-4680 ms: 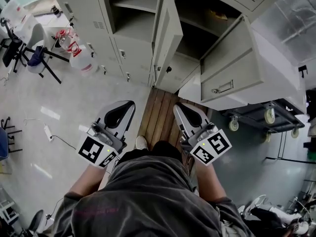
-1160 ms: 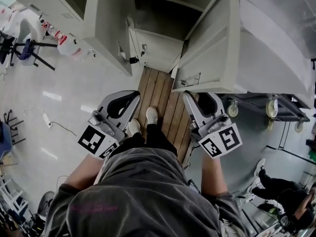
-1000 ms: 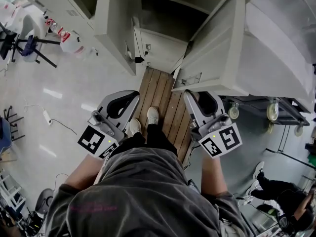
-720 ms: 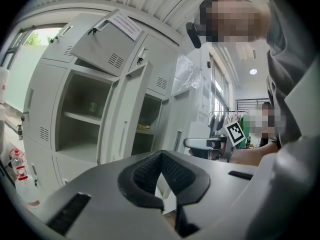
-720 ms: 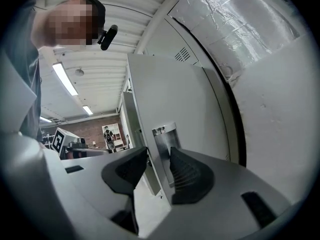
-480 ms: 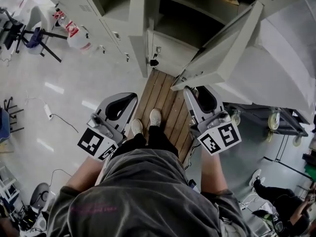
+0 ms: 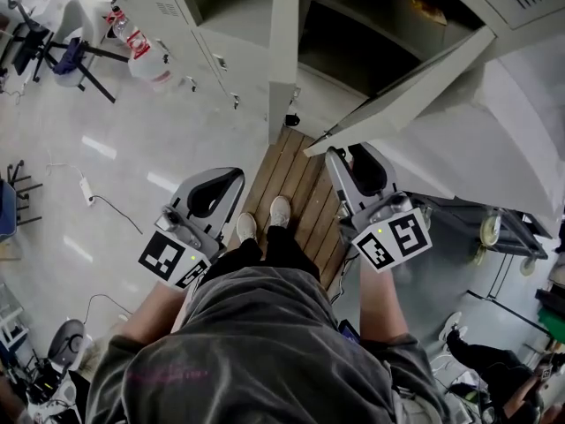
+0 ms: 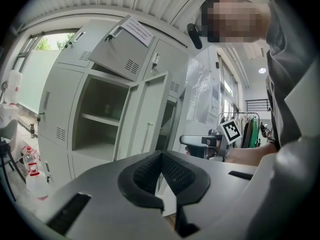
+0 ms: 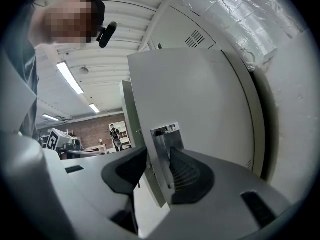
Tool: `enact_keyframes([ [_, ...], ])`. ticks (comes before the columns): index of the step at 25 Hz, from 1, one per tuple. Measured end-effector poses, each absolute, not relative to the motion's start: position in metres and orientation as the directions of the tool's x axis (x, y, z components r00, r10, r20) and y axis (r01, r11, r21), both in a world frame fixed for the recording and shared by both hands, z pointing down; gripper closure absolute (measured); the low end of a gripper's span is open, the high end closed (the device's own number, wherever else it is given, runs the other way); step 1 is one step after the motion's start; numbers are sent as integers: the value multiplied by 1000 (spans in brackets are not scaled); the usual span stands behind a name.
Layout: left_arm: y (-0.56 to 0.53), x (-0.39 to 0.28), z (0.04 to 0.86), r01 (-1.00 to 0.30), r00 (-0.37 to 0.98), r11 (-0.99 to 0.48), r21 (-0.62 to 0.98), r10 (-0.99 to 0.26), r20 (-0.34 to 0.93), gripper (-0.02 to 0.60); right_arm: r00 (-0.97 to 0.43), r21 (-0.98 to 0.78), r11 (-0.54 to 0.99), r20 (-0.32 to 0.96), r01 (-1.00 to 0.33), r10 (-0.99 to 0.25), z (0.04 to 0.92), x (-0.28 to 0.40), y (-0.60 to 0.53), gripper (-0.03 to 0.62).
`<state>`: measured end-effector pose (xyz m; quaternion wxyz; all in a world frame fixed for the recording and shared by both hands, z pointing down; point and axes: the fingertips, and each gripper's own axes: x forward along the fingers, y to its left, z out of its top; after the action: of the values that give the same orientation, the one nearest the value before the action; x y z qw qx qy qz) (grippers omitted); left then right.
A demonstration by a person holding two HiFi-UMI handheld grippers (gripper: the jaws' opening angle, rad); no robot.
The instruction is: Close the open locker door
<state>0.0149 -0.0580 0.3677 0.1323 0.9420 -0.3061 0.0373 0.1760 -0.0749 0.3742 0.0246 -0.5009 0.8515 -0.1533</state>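
Note:
The grey locker bank (image 7: pixel 221 7) has two doors open. The right door (image 7: pixel 402 91) swings out over the wooden boards; in the right gripper view its free edge with a metal handle plate (image 9: pixel 162 149) fills the middle. My right gripper (image 9: pixel 160 171) (image 7: pixel 349 155) has closed a little and its pads now sit on both sides of that edge. The left door (image 7: pixel 284 42) (image 8: pixel 150 119) stands edge-on. My left gripper (image 7: pixel 231 177) (image 8: pixel 161 156) hangs shut and empty below that door, apart from it.
Wooden boards (image 7: pixel 296 184) lie before the lockers, with the person's shoes (image 7: pixel 265 219) on them. Water bottles (image 7: pixel 141 51) and a chair (image 7: pixel 62 60) stand at the far left. A plastic-wrapped cabinet (image 7: pixel 503 122) and a wheeled cart (image 7: pixel 490 232) crowd the right.
Both grippers have shifted slightly toward the lockers. The right door now shows more edge-on than a second ago, and more of the open compartments is in view.

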Motion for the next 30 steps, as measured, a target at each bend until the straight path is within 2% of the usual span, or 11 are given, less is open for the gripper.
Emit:
enact_keyframes([
  [25, -87, -3, 365, -659, 751, -717, 228, -644, 145, 568, -602, -297, 554, 99, -778, -792, 370, 147, -132, 439],
  [30, -92, -6, 367, -672, 739, -704, 229, -658, 148, 568, -597, -312, 547, 90, -777, -797, 371, 148, -144, 457],
])
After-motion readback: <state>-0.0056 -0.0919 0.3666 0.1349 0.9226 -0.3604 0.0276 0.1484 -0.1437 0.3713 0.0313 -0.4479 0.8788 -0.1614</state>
